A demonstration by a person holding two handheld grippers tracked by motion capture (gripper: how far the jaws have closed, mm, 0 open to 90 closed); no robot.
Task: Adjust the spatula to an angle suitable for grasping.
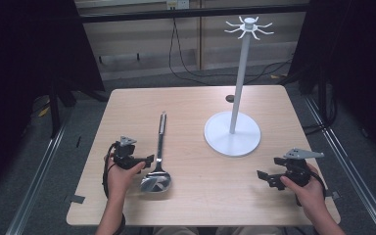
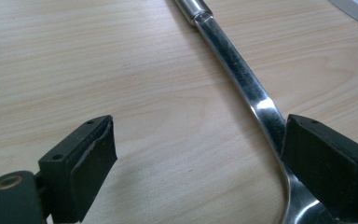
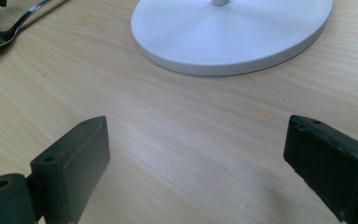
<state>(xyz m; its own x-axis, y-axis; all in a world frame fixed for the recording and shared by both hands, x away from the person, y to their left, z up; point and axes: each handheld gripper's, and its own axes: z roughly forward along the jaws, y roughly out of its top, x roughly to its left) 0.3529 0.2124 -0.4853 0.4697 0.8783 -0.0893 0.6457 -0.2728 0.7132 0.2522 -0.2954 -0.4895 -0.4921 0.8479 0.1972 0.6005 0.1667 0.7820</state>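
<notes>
A long steel ladle (image 1: 160, 142) lies on the wooden table (image 1: 200, 196), handle pointing away and bowl toward the front edge. My left gripper (image 1: 147, 160) sits just left of its neck, held in a hand, jaws open. In the left gripper view the ladle's handle (image 2: 242, 74) runs past the right jaw, and bare wood lies between the jaws of that gripper (image 2: 200, 154). A white hook stand (image 1: 232, 133) rises at centre right. My right gripper (image 1: 267, 177) rests open near the front right, and its own view (image 3: 196, 158) faces the stand's round base (image 3: 228, 37).
The stand's thin pole (image 1: 238, 78) carries a ring of hooks (image 1: 248, 27) at the top. A small dark spot (image 1: 230, 98) lies on the table behind the base. Cables run across the floor beyond the far edge. The ladle's bowl (image 3: 0, 39) appears at the right gripper view's far left.
</notes>
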